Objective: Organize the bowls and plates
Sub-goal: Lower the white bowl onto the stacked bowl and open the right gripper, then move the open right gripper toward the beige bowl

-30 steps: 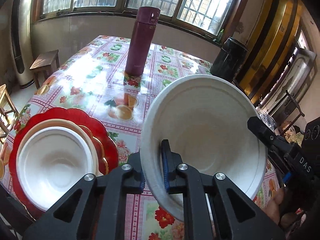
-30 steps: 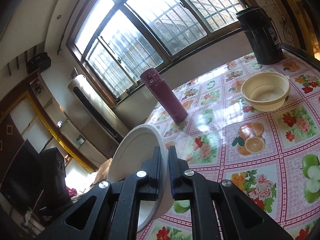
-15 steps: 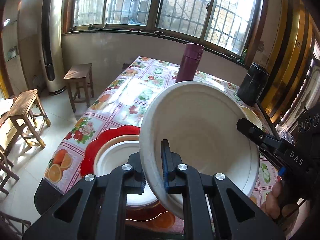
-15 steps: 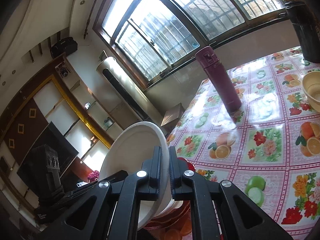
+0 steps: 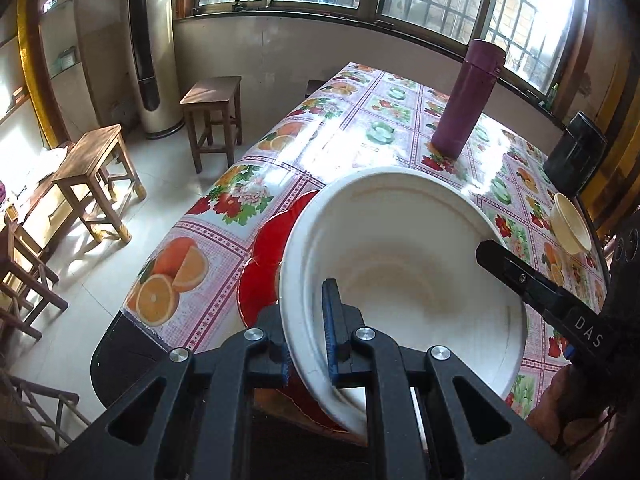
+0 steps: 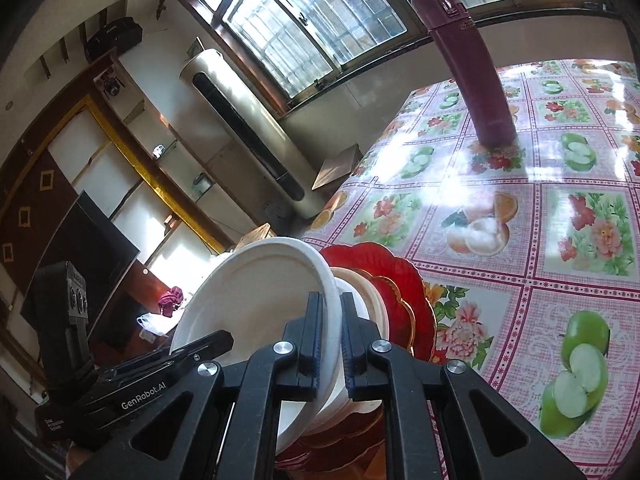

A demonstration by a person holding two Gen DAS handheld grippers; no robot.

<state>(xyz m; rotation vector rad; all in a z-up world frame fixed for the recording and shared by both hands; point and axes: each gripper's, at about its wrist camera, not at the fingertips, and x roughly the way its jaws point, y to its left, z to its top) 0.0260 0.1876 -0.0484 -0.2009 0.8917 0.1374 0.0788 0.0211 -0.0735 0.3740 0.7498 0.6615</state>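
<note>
A white bowl is held tilted between both grippers, over a stack of plates. My left gripper is shut on its near rim. My right gripper is shut on the opposite rim of the same bowl; its fingers also show in the left wrist view. Under the bowl lies a red scalloped plate at the table's near corner, with a beige plate and a white bowl stacked on it. A cream bowl sits far right on the table.
The table has a glossy fruit-and-flower cloth. A tall maroon flask stands mid-table and a black jug at the far right. Wooden stools stand on the floor left of the table edge.
Both grippers have carried the white bowl left and down toward the red plate stack. The bowl now hangs right over the stack and hides most of it in the left wrist view.
</note>
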